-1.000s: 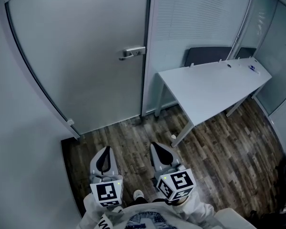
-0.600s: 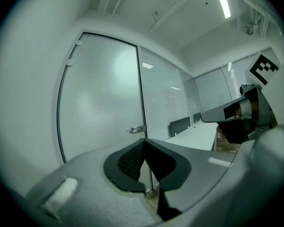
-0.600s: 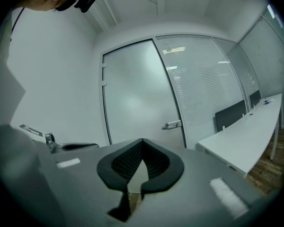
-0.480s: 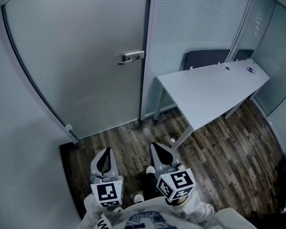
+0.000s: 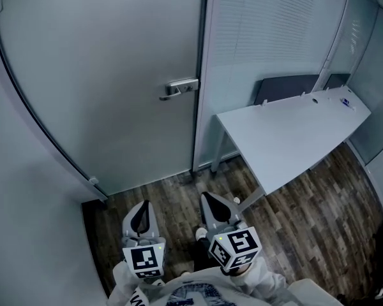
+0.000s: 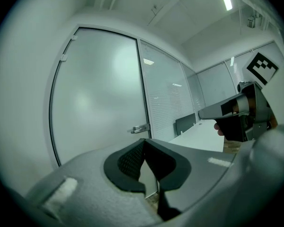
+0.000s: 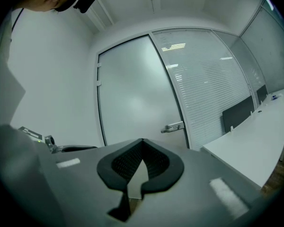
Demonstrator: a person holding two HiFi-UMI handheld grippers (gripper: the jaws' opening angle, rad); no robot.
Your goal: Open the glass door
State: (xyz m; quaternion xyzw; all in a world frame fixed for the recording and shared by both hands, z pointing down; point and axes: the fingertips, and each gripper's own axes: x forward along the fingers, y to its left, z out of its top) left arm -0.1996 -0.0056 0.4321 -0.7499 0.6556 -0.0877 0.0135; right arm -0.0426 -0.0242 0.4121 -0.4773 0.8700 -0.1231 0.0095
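Observation:
The frosted glass door [image 5: 108, 75] stands closed in its dark frame, its metal lever handle [image 5: 180, 87] at the right edge. Both grippers are held low in front of the person, side by side, pointing level at the door and well short of it. My left gripper [image 5: 140, 206] is shut and empty; its own view shows the pads meeting [image 6: 143, 141] below the handle [image 6: 140, 128]. My right gripper [image 5: 212, 200] is shut too, with nothing in it, and the handle [image 7: 173, 126] shows ahead of its tips [image 7: 142, 141], a little to the right.
A white desk [image 5: 293, 132] stands to the right of the door, with dark chair backs [image 5: 287, 88] behind it. A glass partition with blinds [image 5: 268, 30] adjoins the door. A plain wall [image 5: 25, 203] closes the left side. The floor is dark wood planks [image 5: 306, 222].
Both grippers and the person have moved forward toward the door; the door and handle now sit closer and lower in the head view. The jaws stayed shut.

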